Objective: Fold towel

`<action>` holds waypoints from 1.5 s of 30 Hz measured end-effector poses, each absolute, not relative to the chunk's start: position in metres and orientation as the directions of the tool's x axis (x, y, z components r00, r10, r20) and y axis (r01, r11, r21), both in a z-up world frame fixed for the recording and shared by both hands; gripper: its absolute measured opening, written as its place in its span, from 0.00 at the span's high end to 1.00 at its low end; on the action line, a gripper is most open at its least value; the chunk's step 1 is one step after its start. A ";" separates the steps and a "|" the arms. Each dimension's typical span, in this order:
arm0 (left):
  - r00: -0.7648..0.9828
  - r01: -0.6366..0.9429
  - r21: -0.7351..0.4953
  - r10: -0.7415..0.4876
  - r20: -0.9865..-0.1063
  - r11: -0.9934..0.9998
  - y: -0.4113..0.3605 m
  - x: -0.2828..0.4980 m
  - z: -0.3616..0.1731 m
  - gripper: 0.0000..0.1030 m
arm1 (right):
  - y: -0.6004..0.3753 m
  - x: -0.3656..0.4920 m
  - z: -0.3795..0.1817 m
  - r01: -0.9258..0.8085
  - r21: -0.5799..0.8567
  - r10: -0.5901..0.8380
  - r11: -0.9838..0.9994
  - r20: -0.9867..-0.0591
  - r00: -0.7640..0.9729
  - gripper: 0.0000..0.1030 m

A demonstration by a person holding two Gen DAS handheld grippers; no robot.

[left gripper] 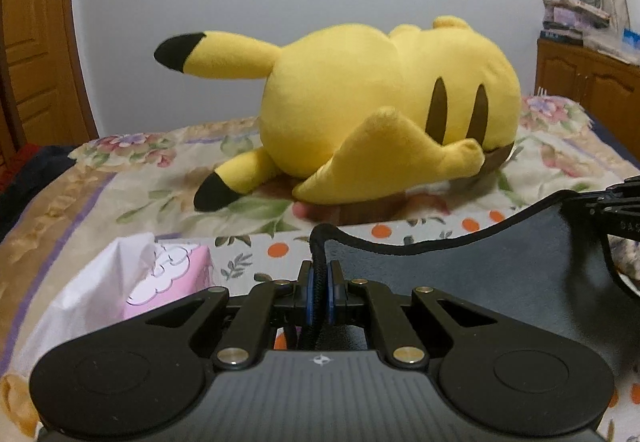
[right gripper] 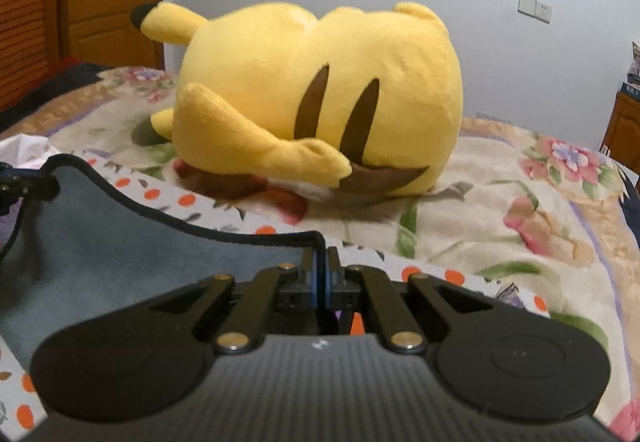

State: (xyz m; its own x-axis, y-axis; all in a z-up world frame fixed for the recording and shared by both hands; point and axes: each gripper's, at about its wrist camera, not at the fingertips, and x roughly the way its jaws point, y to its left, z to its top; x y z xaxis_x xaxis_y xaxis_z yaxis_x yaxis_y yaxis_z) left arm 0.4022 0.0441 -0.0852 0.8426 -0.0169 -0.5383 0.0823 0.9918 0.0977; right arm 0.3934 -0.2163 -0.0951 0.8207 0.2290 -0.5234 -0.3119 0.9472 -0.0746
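Observation:
A dark grey towel (left gripper: 480, 274) with a black stitched edge hangs between my two grippers above the bed. My left gripper (left gripper: 320, 282) is shut on its left corner, which sticks up between the blue pads. My right gripper (right gripper: 321, 274) is shut on the other corner; the towel (right gripper: 100, 242) stretches away to its left. Each gripper shows at the edge of the other's view: the right one in the left wrist view (left gripper: 616, 201), the left one in the right wrist view (right gripper: 20, 181). The towel's top edge sags between them.
A big yellow plush toy (left gripper: 380, 105) lies on the floral bedspread (left gripper: 132, 177) just beyond the towel, also in the right wrist view (right gripper: 320, 101). A pink tissue box (left gripper: 160, 282) sits at the left. A wooden door (left gripper: 36, 33) and a cabinet (left gripper: 588, 73) flank the bed.

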 end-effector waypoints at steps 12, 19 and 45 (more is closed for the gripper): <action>0.821 0.098 0.134 -0.004 -0.570 0.986 0.041 0.415 -0.107 0.92 | -0.217 0.403 -0.112 -0.280 -0.026 0.215 0.960 -0.577 0.788 0.95; 0.817 0.096 0.135 0.000 -0.576 0.986 0.040 0.414 -0.112 0.71 | -0.213 0.395 -0.109 -0.287 -0.031 0.221 0.958 -0.559 0.799 0.54; 0.784 0.135 0.111 -0.038 -0.619 0.985 0.032 0.351 -0.102 0.37 | -0.205 0.312 -0.118 -0.313 0.022 0.265 0.950 -0.590 0.762 0.48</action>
State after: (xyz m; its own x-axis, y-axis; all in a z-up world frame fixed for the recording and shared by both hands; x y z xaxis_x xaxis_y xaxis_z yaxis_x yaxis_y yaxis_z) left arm 0.3506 0.0319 -0.1021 0.7841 -0.0378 -0.6194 0.1348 0.9847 0.1105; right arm 0.3125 -0.2050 -0.1175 0.7624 0.2648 -0.5904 -0.3128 0.9495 0.0219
